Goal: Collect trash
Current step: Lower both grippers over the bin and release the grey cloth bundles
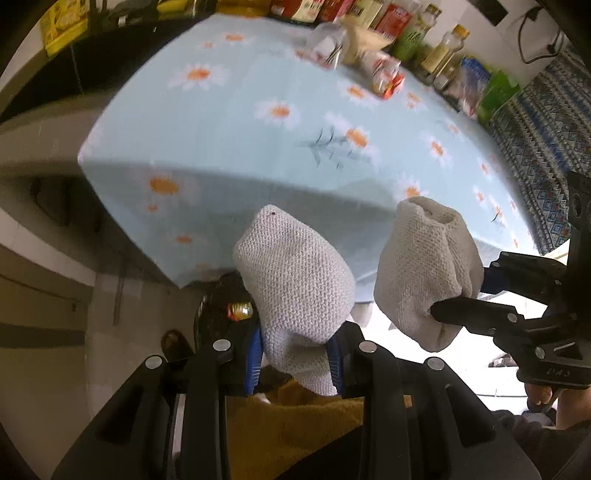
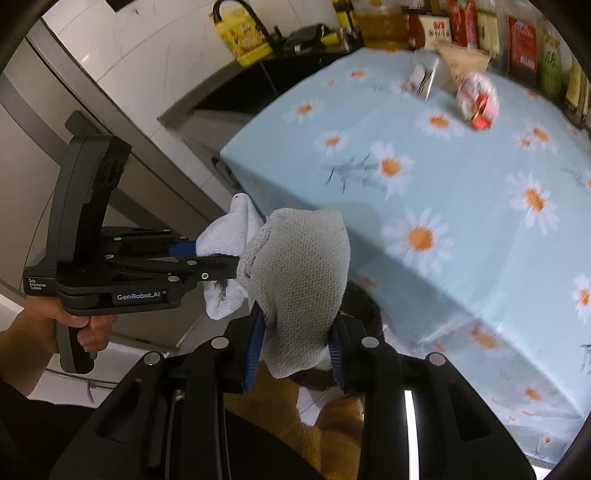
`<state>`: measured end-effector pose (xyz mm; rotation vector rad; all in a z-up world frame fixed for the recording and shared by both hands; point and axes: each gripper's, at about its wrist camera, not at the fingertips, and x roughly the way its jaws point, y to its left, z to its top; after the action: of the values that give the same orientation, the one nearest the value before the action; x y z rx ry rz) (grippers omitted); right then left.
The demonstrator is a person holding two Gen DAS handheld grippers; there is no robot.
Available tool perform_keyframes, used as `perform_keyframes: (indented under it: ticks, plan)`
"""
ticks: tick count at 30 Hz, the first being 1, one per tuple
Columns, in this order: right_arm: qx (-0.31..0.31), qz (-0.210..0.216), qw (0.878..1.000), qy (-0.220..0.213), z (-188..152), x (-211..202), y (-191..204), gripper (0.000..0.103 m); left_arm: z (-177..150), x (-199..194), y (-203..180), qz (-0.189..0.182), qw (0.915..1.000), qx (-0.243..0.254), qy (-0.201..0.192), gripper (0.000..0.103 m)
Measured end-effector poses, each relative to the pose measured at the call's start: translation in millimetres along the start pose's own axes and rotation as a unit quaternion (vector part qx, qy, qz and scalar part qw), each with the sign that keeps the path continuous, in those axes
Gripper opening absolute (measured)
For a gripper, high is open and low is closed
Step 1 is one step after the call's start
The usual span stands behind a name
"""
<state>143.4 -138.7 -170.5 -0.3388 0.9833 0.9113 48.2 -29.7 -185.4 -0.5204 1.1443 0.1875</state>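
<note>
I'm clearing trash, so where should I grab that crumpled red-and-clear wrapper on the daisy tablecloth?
Probably pinch the wrapper by its bunched clear top from above, approaching from the near edge: it lies loose on the tablecloth, and bottles and boxes crowd behind it.

Black hand-held gripper (image 2: pixel 236 266) marked "GenRobot.AI", silver screws, blue finger pads, white knit covers, bare-skinned hand (image 2: pixel 79 325).

Two crumpled wrappers, a clear one (image 2: pixel 424 75) and a red-and-white one (image 2: pixel 477 101), lie near each other on the daisy-print tablecloth (image 2: pixel 461 221).
</note>
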Motion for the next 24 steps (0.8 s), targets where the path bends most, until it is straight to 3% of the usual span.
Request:
perform_keyframes:
  ticks: [20,23,24]
  plan:
    - [0.009,0.003,0.997,0.071,-9,60,7,0.034,-21,45,32,0.010,0.9972,-0.034,0.066,0.030]
    - [0.022,0.006,0.997,0.073,-10,59,-1,0.040,-21,50,34,0.007,0.9962,-0.037,0.078,0.032]
    - [0.026,0.007,0.997,0.075,-10,59,-2,0.047,-21,51,35,0.004,0.9959,-0.038,0.082,0.034]
